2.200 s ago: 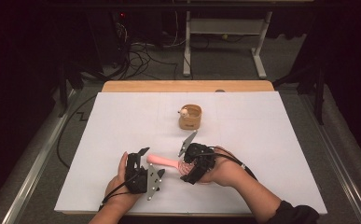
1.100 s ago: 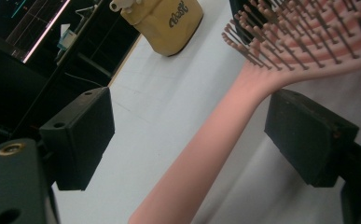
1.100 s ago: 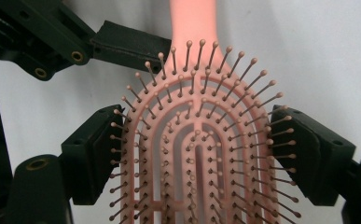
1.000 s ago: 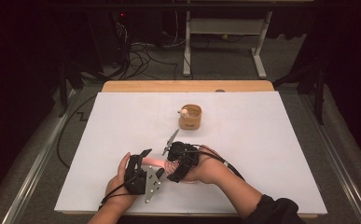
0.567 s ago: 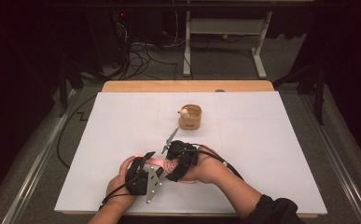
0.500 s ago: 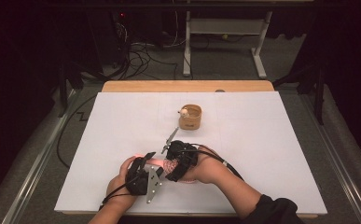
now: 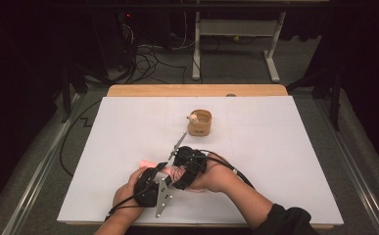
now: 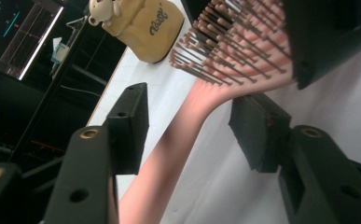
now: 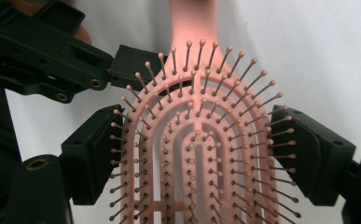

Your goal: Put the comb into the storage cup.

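The pink hairbrush (image 9: 201,154) sits low over the white table (image 7: 285,161), its bristled head clamped between the right gripper (image 9: 201,154) jaws. The left gripper (image 8: 192,123) jaws, just closing, straddle the handle without pressing it. A tan pouch (image 7: 200,123) stands beyond.

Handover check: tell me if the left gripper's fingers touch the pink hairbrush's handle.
Apart. In the left gripper view, both fingers of the just-closing left gripper flank the hairbrush handle with white table showing between.

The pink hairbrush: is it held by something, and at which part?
The right tool holds the hairbrush by the two sides of its bristle head; the left tool has been closing around the handle, not yet pressing.
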`<action>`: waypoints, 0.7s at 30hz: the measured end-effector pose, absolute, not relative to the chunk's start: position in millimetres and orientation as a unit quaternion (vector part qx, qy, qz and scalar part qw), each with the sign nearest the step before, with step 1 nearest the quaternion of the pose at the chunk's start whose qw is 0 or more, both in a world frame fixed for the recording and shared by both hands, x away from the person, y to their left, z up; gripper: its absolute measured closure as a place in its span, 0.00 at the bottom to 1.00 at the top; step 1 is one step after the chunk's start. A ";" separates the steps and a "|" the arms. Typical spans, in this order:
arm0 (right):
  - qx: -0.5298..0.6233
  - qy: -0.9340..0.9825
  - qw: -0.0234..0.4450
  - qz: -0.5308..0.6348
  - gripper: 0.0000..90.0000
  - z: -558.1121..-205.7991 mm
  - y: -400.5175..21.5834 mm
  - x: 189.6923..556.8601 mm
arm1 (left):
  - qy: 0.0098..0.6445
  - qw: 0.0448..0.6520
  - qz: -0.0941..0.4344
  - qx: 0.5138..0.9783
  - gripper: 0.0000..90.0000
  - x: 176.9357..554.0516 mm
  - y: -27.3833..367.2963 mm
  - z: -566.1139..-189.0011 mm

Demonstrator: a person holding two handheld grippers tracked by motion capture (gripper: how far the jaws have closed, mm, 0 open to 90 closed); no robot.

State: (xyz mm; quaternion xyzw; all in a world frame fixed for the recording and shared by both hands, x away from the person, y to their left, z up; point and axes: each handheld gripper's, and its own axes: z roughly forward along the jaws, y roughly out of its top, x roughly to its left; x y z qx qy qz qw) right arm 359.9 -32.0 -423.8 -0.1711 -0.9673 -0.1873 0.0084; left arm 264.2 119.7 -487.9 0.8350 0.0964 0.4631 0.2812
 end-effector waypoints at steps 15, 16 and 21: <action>-0.177 -0.967 0.013 -0.184 0.23 -423.1 -29.5 360.6 | 0.074 0.260 0.470 0.840 0.66 263.3 118.1 -490.4; -0.177 -0.967 0.013 -0.182 0.23 -422.6 -29.3 360.6 | 0.073 0.258 0.473 0.839 0.67 263.2 118.1 -490.4; -0.177 -0.967 0.014 -0.180 0.23 -422.9 -28.4 360.7 | 0.074 0.254 0.478 0.838 0.71 262.7 117.5 -490.9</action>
